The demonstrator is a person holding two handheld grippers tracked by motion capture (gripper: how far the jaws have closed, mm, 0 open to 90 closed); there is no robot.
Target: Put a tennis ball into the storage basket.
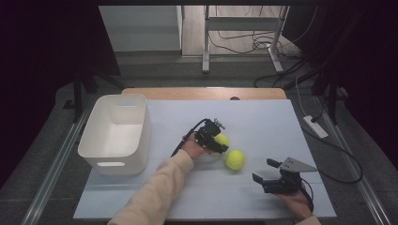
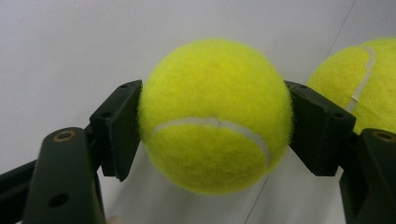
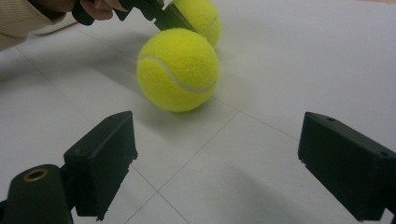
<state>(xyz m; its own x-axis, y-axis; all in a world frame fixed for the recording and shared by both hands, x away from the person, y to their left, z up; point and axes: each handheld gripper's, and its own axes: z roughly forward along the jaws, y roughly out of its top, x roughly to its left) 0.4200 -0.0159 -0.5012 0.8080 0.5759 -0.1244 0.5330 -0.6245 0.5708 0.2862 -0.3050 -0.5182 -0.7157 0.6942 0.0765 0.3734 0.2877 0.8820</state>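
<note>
Bin (image 1: 101, 152), white and empty as far as I can see into it, sits at the far left, well apart from the ball I hold. Right of the bin, my left claw (image 1: 220, 143) pinches the first tennis ball (image 2: 215, 114) across its middle, both pads pressed into the felt; it should be light, springy and grippy, best held at the widest part. Farther right of the bin lies the second tennis ball (image 1: 235, 159) on the table (image 1: 263, 117), and my right claw (image 1: 263, 171) stands wide open, holding nothing.
</note>
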